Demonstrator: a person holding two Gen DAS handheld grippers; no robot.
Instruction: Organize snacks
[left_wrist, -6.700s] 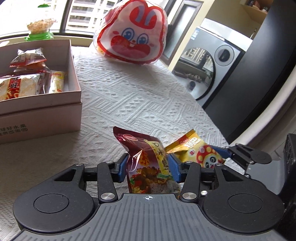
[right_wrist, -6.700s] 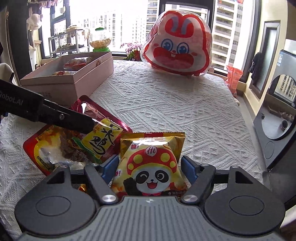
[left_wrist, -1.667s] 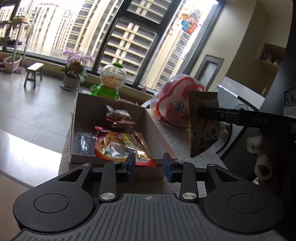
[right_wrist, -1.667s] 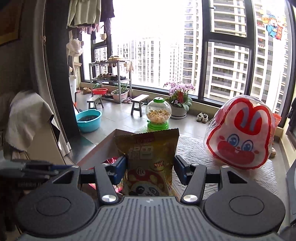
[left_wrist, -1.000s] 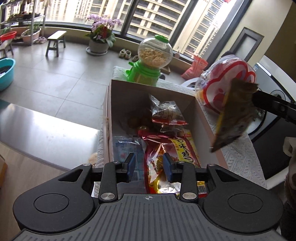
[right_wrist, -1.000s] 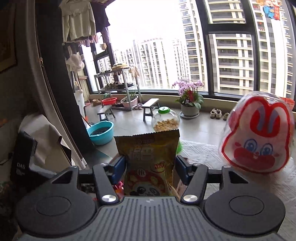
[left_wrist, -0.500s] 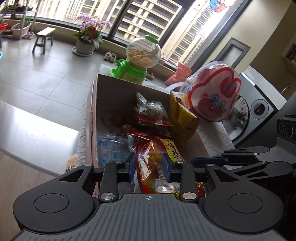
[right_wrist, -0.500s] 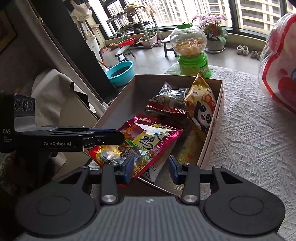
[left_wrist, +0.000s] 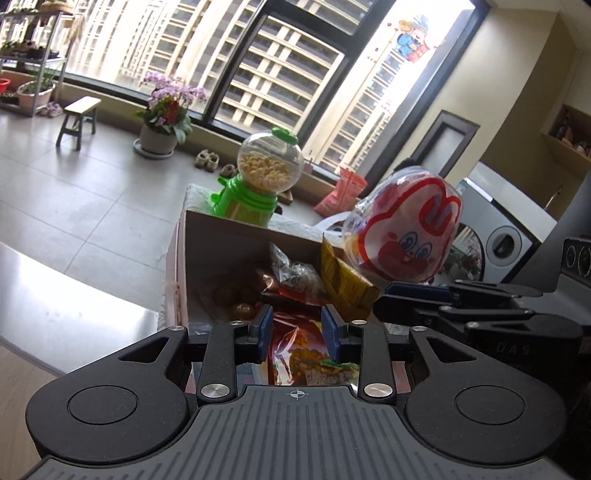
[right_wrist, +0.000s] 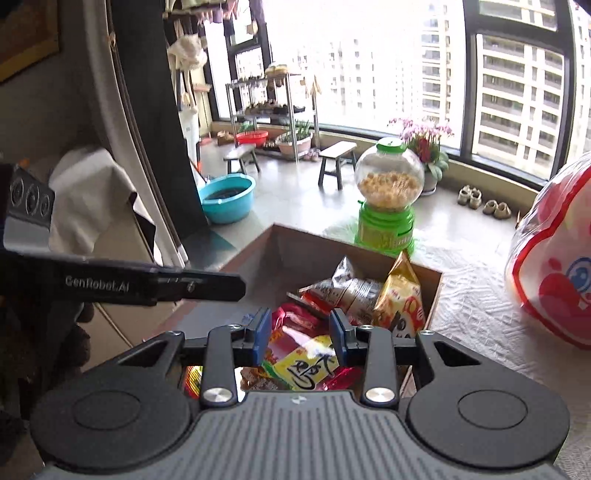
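With the yellow panda snack bag lying in the cardboard box, both packs look delivered: the right gripper is closing on nothing, the left gripper stands narrow and empty, and next comes withdrawing.

A: What do my tools look like?

B: I see each hand-held gripper, left and right: black ribbed body, blue pads, silver screws, white "GenRobot.AI" lettering.
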